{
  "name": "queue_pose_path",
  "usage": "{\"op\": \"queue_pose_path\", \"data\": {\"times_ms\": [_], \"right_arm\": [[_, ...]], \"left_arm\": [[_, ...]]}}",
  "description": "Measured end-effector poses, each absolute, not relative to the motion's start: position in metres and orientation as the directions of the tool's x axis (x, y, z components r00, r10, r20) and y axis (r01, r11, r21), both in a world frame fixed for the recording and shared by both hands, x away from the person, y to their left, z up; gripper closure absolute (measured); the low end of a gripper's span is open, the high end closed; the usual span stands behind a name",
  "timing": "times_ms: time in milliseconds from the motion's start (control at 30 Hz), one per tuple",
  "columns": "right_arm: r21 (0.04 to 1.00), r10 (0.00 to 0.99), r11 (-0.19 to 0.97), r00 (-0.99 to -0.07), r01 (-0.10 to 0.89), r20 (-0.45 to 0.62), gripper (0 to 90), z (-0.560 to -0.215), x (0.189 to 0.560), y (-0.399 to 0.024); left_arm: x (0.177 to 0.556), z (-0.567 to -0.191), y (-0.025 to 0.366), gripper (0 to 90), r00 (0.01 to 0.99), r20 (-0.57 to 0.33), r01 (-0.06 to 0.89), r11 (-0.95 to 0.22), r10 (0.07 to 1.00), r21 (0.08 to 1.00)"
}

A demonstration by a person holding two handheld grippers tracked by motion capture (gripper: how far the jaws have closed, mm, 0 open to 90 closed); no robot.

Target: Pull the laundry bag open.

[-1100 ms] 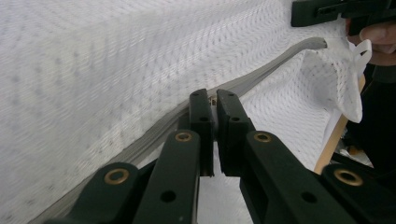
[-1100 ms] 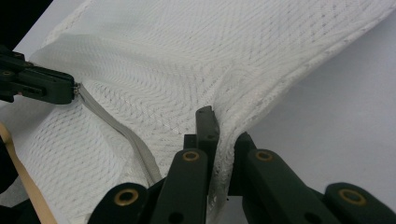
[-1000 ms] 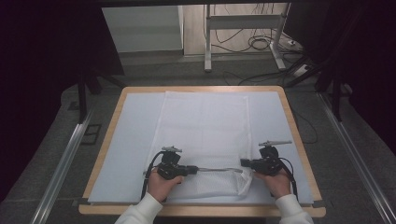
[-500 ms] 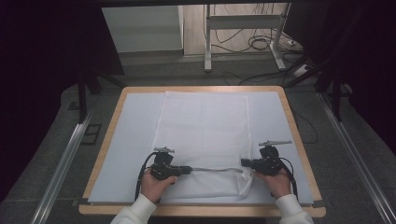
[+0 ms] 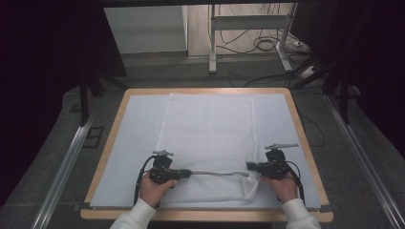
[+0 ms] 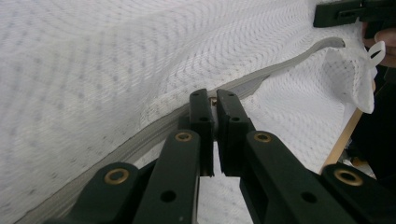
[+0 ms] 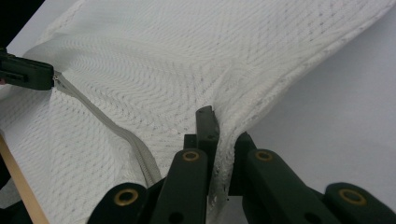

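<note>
A white mesh bag [image 5: 210,133] lies flat on the padded table [image 5: 138,129]. A grey zipper [image 5: 219,173] runs along its near edge. My left gripper [image 5: 188,172] is shut on the zipper's pull, and its jaws [image 6: 215,100] are pinched on the small metal tab. My right gripper [image 5: 249,166] is shut on the bag's fabric at the near right corner [image 7: 224,128], with the mesh bunched between its jaws. The zipper [image 7: 107,123] stretches taut between the two grippers. The left gripper [image 7: 28,74] is visible far off in the right gripper view.
The table has a wooden rim [image 5: 305,138] close behind both hands. Metal rails [image 5: 67,162] run along the floor on either side. A desk frame and cables [image 5: 248,43] stand beyond the far edge.
My left gripper has slid a little to the left along the bag's near edge, drawing the zipper pull with it. The right gripper has stayed in place.
</note>
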State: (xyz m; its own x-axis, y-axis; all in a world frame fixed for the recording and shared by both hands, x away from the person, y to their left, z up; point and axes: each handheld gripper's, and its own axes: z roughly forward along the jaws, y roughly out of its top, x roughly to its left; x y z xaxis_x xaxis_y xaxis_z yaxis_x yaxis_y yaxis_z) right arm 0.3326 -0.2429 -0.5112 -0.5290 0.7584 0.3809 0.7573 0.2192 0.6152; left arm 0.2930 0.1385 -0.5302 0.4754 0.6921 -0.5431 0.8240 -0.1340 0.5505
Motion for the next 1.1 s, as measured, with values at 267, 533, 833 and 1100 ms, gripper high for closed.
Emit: {"op": "queue_pose_path", "data": {"times_ms": [267,533,833,1100], "right_arm": [[0.617,0.759,0.219,-0.529,0.756,0.379,87.7,-0.511,0.332,-0.243],[0.619,0.759,0.22,-0.531,0.754,0.377,87.7,-0.511,0.333,-0.243],[0.626,0.758,0.218,-0.534,0.749,0.375,87.8,-0.511,0.332,-0.244],[0.625,0.758,0.217,-0.533,0.75,0.376,87.7,-0.511,0.332,-0.243]], "left_arm": [[0.291,-0.53,0.146,86.5,0.469,-0.539,0.824,-0.128,0.7,0.551],[0.288,-0.527,0.16,86.5,0.457,-0.54,0.824,-0.108,0.706,0.556],[0.285,-0.525,0.175,86.5,0.45,-0.543,0.824,-0.095,0.709,0.559],[0.28,-0.526,0.191,86.5,0.431,-0.536,0.827,-0.08,0.726,0.556]]}}
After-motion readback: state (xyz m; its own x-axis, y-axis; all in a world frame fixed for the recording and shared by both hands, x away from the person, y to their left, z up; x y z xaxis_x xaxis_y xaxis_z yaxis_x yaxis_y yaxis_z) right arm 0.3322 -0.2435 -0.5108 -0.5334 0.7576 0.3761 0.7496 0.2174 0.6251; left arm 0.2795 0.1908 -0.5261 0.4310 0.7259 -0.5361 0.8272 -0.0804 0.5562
